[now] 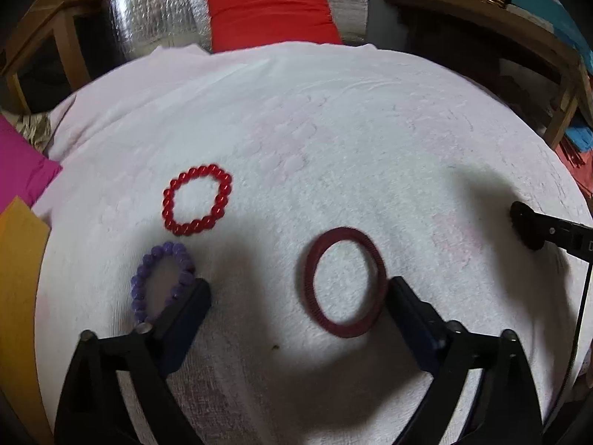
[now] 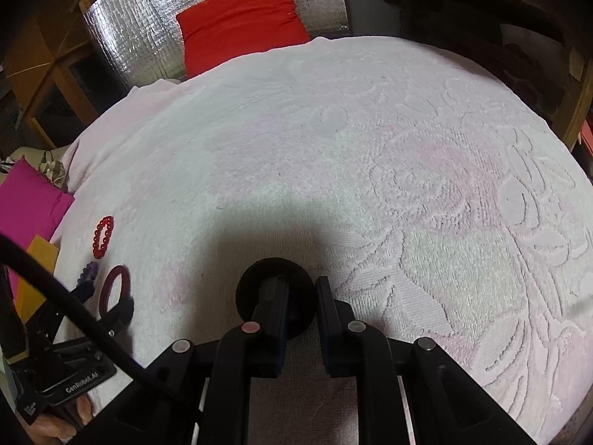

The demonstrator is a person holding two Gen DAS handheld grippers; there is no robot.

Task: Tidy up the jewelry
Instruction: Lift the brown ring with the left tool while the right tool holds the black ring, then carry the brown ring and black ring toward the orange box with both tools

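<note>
Your left claw (image 1: 296,296) stands wide open and empty; the dark red bangle (image 1: 343,282) lies on the towel (image 1: 333,129) between its fingers, touching the right one; lift straight toward twelve o'clock; your right claw (image 2: 300,289) grips a black ring (image 2: 276,293).

red bead bracelet (image 1: 198,200) | purple bead bracelet (image 1: 159,282) | maroon bangle (image 1: 343,282) | white floral-embossed cloth (image 2: 407,170)

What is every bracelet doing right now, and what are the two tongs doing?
Red bead bracelet: lying flat, untouched.
Purple bead bracelet: flat, beside a finger of the left tongs.
Dark red bangle: flat between the open left tongs.
Black ring: pinched in the right tongs.
</note>
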